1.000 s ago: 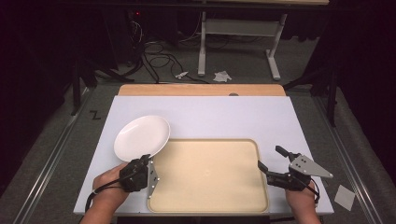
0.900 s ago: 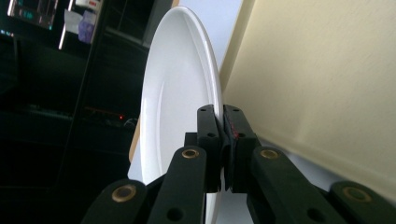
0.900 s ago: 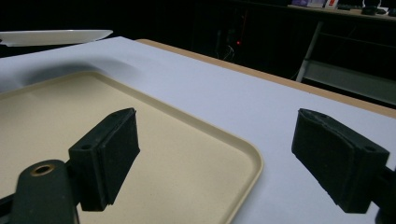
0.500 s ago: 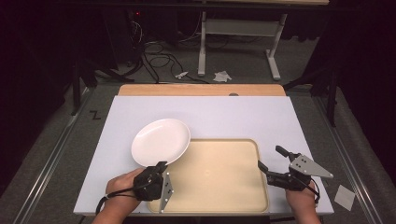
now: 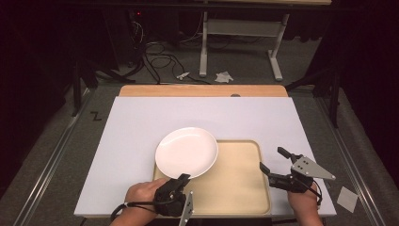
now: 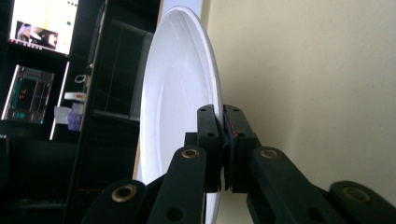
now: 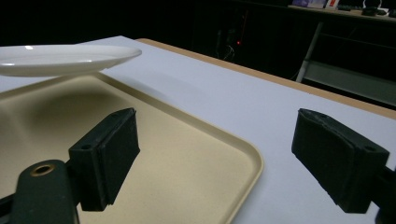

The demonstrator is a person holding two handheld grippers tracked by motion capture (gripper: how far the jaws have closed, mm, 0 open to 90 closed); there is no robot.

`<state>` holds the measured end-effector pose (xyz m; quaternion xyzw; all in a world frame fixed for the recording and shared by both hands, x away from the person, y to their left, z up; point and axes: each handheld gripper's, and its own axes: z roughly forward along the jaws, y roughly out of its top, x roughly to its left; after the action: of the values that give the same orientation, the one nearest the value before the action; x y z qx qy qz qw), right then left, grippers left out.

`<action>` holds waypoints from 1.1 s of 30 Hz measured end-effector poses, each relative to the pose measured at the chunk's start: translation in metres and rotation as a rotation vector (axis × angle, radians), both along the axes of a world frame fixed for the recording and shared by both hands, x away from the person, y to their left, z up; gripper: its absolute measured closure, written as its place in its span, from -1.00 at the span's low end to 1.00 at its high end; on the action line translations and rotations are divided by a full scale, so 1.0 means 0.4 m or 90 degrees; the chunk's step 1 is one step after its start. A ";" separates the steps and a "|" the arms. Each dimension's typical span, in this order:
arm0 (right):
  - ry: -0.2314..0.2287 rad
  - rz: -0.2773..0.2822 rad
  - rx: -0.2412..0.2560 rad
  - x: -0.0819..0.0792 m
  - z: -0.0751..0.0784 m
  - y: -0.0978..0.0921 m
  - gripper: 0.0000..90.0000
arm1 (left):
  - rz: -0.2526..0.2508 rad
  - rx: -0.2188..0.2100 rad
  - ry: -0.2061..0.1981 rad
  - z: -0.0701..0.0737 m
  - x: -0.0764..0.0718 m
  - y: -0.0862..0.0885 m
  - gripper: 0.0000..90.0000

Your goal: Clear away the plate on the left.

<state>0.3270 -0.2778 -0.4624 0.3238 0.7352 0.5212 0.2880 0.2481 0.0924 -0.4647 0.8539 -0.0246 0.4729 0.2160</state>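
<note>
The wide white table top (image 5: 141, 141) carries a shallow beige plastic tray (image 5: 240, 188) near the person's edge. Over the tray's left part hangs a round white plate (image 5: 187, 152), and the right gripper view shows it clear of the tray, a shadow beneath. From above, its far-left edge seems to reach past the tray. The left gripper (image 6: 222, 140) pinches the plate's near rim, jaws pressed on it. The right gripper (image 5: 277, 162) sits beside the tray's right edge, jaws spread wide, holding nothing.
</note>
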 end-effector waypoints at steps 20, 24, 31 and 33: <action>0.000 0.000 -0.004 0.002 -0.001 0.001 -0.65 | -0.088 0.032 -0.004 -0.022 -0.034 -0.083 0.93; -0.001 0.002 -0.005 0.002 -0.001 0.001 -0.65 | -0.100 0.045 -0.003 -0.032 -0.039 -0.096 0.93; 0.006 0.004 -0.008 0.005 -0.006 0.004 -0.65 | -0.101 0.053 0.010 -0.050 -0.033 -0.103 0.93; 0.008 0.003 -0.004 0.005 -0.006 0.004 -0.65 | -0.099 0.056 0.015 -0.056 -0.027 -0.104 0.93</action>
<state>0.3292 -0.2764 -0.4649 0.3241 0.7393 0.5177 0.2834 0.2372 0.0509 -0.4871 0.8637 -0.1089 0.4431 0.2142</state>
